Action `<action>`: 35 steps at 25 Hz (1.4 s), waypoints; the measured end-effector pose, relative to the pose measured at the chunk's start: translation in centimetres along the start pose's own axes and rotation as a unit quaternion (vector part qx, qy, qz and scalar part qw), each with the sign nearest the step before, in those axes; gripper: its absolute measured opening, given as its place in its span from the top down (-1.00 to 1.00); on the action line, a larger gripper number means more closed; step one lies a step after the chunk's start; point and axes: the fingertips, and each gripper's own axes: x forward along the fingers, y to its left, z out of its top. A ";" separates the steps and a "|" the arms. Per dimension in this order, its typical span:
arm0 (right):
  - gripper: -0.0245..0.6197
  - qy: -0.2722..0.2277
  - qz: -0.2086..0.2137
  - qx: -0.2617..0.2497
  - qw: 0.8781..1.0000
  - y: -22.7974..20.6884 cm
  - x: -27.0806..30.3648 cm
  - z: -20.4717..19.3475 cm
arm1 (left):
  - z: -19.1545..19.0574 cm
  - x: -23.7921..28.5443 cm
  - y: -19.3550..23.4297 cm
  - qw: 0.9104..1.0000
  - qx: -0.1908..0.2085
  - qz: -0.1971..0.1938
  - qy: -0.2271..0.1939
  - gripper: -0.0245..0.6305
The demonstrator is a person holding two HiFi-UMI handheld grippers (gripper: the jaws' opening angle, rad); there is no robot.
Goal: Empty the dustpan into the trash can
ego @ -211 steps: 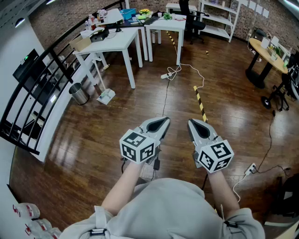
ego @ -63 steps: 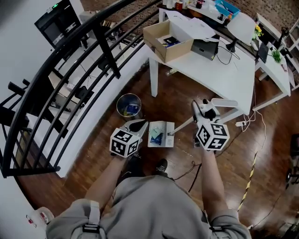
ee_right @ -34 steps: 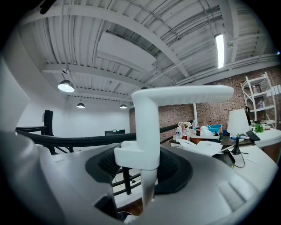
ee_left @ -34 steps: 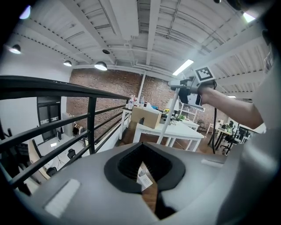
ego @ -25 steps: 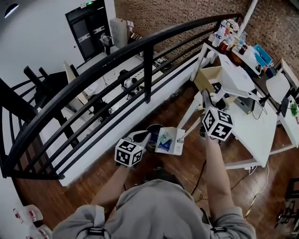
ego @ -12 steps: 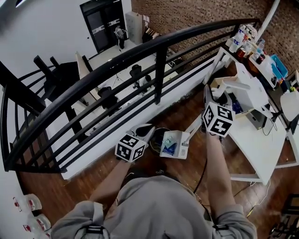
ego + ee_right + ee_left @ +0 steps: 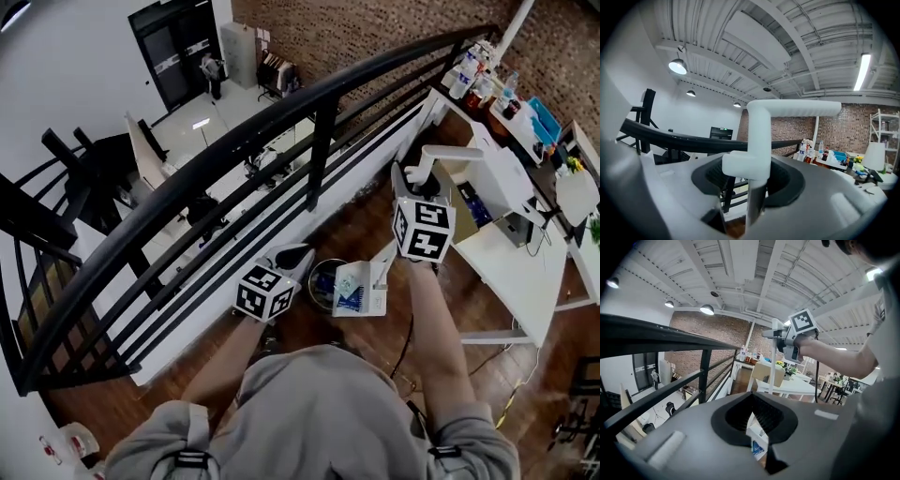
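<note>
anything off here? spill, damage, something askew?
Nothing stands out. The dustpan hangs by its handle, clamped in the right hand-held gripper, with the litter inside the pan, right beside the trash can. No spill shows on the floor near it.

Ceiling lamps (image 7: 707, 309) and a tube light (image 7: 862, 71) give bright, even light; every view bows hard at the edges, corners go black, and my right tongs (image 7: 757, 176) blur up close
</note>
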 end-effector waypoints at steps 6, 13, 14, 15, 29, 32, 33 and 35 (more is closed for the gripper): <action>0.32 0.004 -0.005 -0.042 0.999 5.3 1.4 1.0 | 0.2 -2.3 3.0 0.999 0.004 -0.032 -0.008 0.92; 0.32 0.026 -0.005 -0.086 0.996 10.8 4.1 1.1 | -1.3 -4.9 5.7 0.999 -0.017 -0.046 -0.002 0.92; 0.32 0.028 -0.003 -0.091 0.995 11.5 4.5 1.2 | -1.3 -5.3 5.9 0.999 -0.017 -0.047 -0.002 0.92; 0.33 0.029 0.000 -0.096 0.995 12.3 4.7 1.3 | -1.3 -5.7 6.1 0.999 -0.018 -0.047 -0.003 0.92; 0.33 0.045 0.019 -0.151 0.987 20.7 7.5 1.1 | -1.5 -9.6 9.3 0.999 -0.030 -0.030 -0.019 0.92; 0.33 0.047 0.019 -0.164 0.985 22.4 7.8 1.0 | -1.7 -10.3 9.6 0.999 -0.033 -0.029 -0.020 0.92; 0.33 0.048 0.021 -0.169 0.984 23.0 7.9 1.0 | -1.7 -10.5 9.8 0.999 -0.034 -0.028 -0.021 0.92; 0.33 0.048 0.026 -0.177 0.983 24.1 8.1 1.0 | -1.7 -10.9 10.1 0.999 -0.036 -0.025 -0.024 0.92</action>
